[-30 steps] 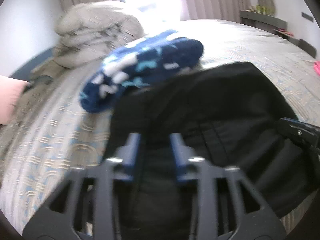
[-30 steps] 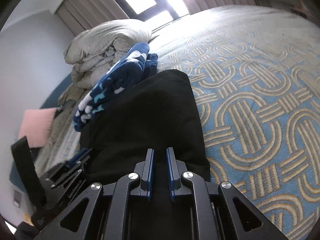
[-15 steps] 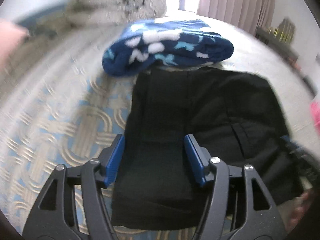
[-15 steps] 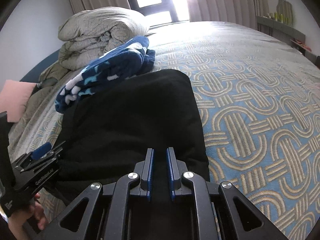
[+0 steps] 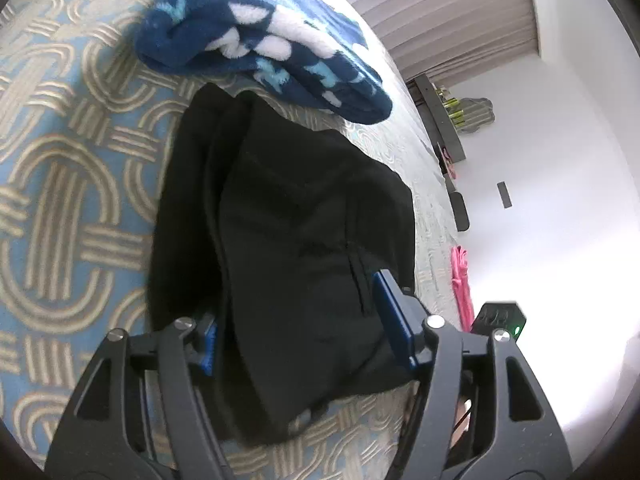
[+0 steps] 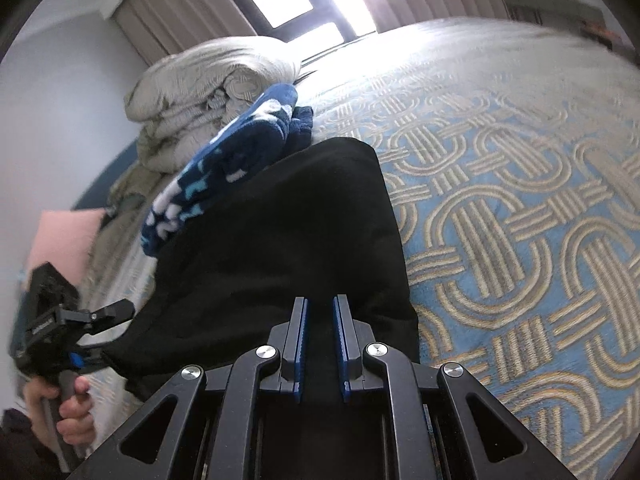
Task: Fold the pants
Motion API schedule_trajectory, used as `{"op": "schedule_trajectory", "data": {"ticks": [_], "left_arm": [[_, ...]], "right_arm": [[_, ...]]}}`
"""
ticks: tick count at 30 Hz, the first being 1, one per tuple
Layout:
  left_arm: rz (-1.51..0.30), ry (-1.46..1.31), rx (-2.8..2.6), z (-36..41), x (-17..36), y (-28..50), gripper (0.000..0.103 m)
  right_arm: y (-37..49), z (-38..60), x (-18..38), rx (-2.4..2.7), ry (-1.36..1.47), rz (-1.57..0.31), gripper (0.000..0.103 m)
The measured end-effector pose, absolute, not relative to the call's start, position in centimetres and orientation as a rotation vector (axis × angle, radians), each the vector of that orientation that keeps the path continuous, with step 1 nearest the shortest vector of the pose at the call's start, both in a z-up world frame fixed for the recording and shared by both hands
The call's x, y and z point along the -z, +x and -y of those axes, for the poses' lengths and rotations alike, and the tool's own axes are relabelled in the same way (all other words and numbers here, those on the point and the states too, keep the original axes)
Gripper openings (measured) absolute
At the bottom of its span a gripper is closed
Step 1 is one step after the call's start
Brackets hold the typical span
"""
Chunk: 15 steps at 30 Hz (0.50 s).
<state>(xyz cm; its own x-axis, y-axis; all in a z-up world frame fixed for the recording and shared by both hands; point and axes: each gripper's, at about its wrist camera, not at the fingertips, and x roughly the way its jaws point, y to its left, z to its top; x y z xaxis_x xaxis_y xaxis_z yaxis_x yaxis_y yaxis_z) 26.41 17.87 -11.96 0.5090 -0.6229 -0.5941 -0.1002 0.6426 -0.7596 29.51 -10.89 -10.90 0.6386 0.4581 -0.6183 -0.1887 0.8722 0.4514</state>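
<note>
Two grippers working the pants (image 5: 304,240): I'm spreading the left gripper (image 5: 296,332) wide astride the bundle, while the right gripper (image 6: 320,344) is pinching its near edge, nearly together.

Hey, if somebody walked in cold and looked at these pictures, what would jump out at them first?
The folded black pants dominate, lying on a blue bedspread patterned with beige interlocking loops. Just beyond them sits a rolled navy fleece blanket with white and light-blue shapes. The left claw is spread wide over the pants' near end.
</note>
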Motion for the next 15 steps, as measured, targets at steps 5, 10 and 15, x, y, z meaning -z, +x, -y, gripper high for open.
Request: {"op": "schedule_trajectory", "data": {"ticks": [5, 10, 15], "left_arm": [[-1.023, -0.935, 0.37, -17.8, 13.3, 28.8, 0.066], [-1.024, -0.842, 0.395, -16.7, 13.1, 28.3, 0.055], [-1.025, -0.799, 0.476, -15.3, 12.8, 27.0, 0.048]], "right_arm": [[29.6, 11.4, 11.1, -0.408, 0.421, -0.797, 0.012], [29.7, 11.8, 11.2, -0.429, 0.466, -0.798, 0.012], [29.7, 11.3, 10.1, -0.443, 0.434, -0.85, 0.022]]}}
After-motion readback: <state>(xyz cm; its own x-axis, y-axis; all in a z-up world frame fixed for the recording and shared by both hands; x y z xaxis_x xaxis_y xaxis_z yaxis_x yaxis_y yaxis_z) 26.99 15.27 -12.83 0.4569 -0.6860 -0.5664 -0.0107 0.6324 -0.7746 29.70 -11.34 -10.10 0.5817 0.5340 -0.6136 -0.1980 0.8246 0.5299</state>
